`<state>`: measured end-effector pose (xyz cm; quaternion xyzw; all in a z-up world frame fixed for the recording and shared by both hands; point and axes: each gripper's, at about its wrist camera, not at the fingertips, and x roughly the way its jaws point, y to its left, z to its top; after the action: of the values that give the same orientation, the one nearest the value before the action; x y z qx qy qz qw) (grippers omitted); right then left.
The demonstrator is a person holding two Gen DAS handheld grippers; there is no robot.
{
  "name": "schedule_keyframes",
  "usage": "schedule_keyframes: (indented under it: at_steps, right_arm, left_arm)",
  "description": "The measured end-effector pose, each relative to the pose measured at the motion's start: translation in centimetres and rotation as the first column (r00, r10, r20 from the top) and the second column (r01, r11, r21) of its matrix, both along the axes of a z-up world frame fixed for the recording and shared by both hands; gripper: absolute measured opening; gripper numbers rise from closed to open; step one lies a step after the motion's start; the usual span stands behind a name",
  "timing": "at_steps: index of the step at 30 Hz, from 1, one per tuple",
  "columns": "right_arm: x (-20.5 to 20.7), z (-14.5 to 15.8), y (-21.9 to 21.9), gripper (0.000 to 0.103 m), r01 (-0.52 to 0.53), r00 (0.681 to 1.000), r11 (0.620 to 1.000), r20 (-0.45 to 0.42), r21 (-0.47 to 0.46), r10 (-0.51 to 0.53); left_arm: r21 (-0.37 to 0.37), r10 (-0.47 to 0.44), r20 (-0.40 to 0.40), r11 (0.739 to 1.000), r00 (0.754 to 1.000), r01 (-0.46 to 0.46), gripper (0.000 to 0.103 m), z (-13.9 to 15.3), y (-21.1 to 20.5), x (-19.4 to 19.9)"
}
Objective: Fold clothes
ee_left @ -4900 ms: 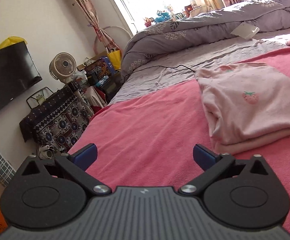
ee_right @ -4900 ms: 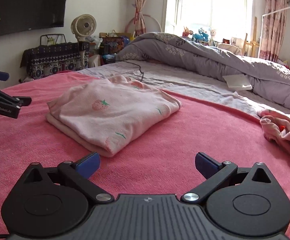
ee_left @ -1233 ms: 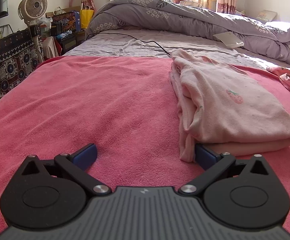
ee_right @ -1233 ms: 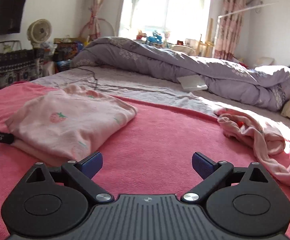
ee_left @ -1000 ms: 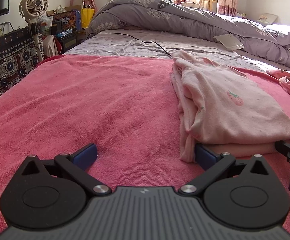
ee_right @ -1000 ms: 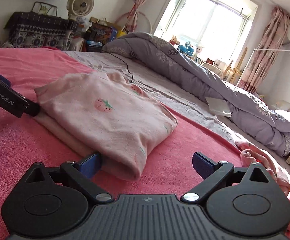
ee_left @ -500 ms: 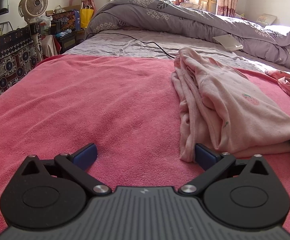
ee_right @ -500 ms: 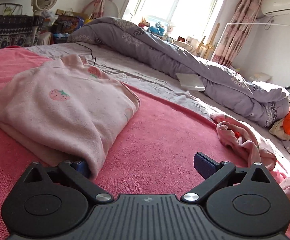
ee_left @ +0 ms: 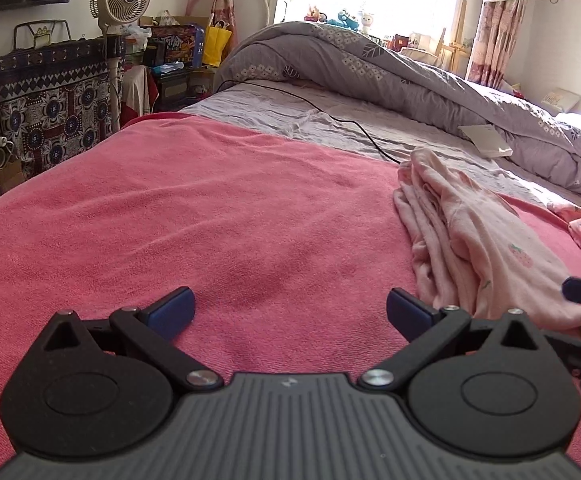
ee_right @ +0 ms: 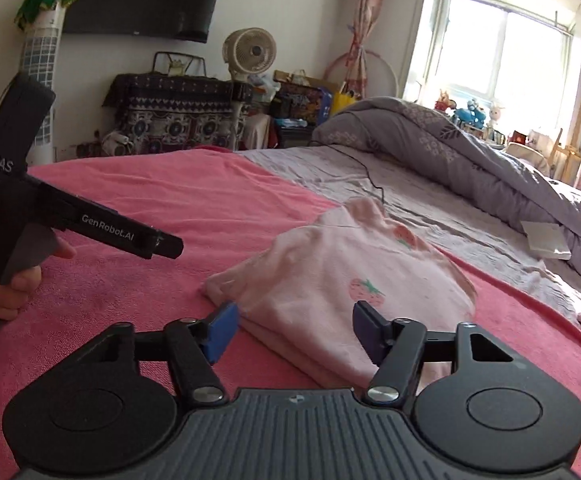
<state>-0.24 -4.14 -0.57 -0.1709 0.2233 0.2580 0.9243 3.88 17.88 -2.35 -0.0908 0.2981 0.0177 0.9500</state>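
soft rumpled pink garment on terry blanket

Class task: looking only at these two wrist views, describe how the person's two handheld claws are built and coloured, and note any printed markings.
Both claws match: the left claw and right claw each have a ribbed grey body, two round black discs, black linkage arms with silver pivot screws, and blue pads. Seen from the side, the left claw is a black pistol-grip tool printed "GenRobot.AI" and "DAS" in white. No cables or sleeves show.

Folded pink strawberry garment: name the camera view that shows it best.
Right wrist view: the folded pink garment lies central, top face and strawberry prints in full sight. Left wrist view shows it edge-on at the right, rumpled layers mainly.
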Motion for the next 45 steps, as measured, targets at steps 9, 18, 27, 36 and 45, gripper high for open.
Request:
schedule_keyframes:
  at_steps: [9,18,27,36,45]
  right_arm:
    - [2.7,-0.8,4.0,0.025,0.027,0.999,0.999,-0.027,0.044,-0.026]
    - [2.3,0.0,4.4,0.010,0.038,0.999,0.996,0.008,0.086,-0.039]
    - [3.9,-1.6,5.3,0.026,-0.030,0.989,0.998,-0.145,0.056,0.038]
    - [0.6,1.9,-2.6,0.069,0.031,0.999,0.988,-0.010,0.150,-0.030]
    - [4.5,-1.8,-6.9,0.060,0.188,0.967,0.981,-0.182,0.043,-0.177]
  left_arm:
    - [-0.083,0.013,0.009,0.996,1.000,-0.012,0.103,-0.2,2.3,-0.5]
    - [-0.088,0.014,0.009,0.996,1.000,-0.014,0.103,-0.2,2.0,-0.4]
    - [-0.081,0.015,0.008,0.997,1.000,-0.014,0.103,-0.3,1.9,-0.4]
    - [-0.087,-0.036,0.053,0.995,0.998,0.040,0.103,1.0,0.6,-0.4]
    - [0.205,-0.160,-0.007,0.966,0.987,0.158,0.103,0.4,-11.1,5.5]
